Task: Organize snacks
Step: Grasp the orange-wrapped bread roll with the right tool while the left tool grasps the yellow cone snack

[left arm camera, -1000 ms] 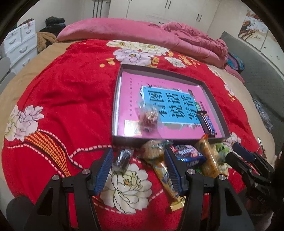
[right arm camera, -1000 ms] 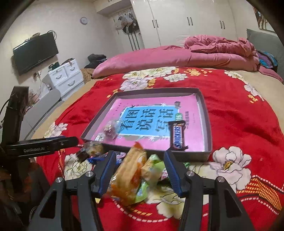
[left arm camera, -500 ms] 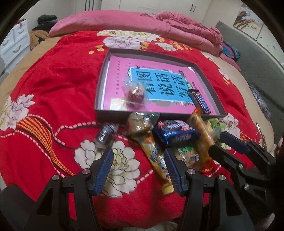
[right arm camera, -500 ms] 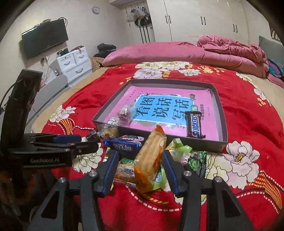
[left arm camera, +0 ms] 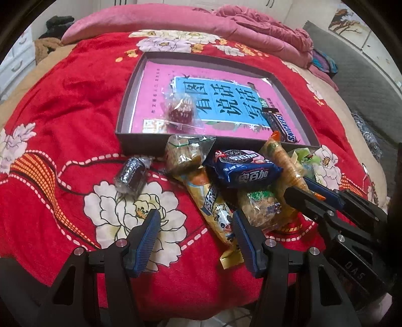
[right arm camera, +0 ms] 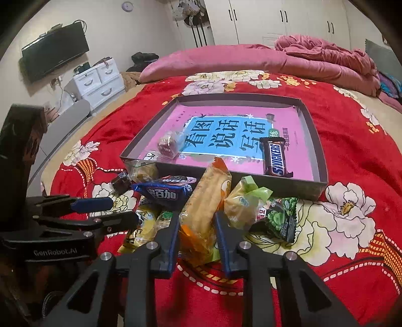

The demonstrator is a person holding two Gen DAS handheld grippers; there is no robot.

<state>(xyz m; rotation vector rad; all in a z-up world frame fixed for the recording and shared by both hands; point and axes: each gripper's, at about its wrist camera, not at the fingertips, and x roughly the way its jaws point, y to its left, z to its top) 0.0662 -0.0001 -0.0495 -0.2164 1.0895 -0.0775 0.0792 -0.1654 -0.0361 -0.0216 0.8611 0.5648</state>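
Both views come from fisheye cameras riding on the hand-held claws, each looking forward and steeply down along its own two fingers at a bed under a red floral blanket (left arm camera: 62,105). The left wrist camera sits low and close over the near edge of the bed, with the left claw (left arm camera: 194,239) filling its bottom edge and the right claw (left arm camera: 305,185) entering from its right side. The right wrist camera looks from further right, its own claw (right arm camera: 197,227) at the bottom and the left claw (right arm camera: 118,210) at its left. Both share the shallow grey box (left arm camera: 125,105) (right arm camera: 319,140), the pile of snack packets (left arm camera: 247,173) (right arm camera: 163,193) before it and the pink bedding (left arm camera: 176,18) (right arm camera: 226,60) beyond.
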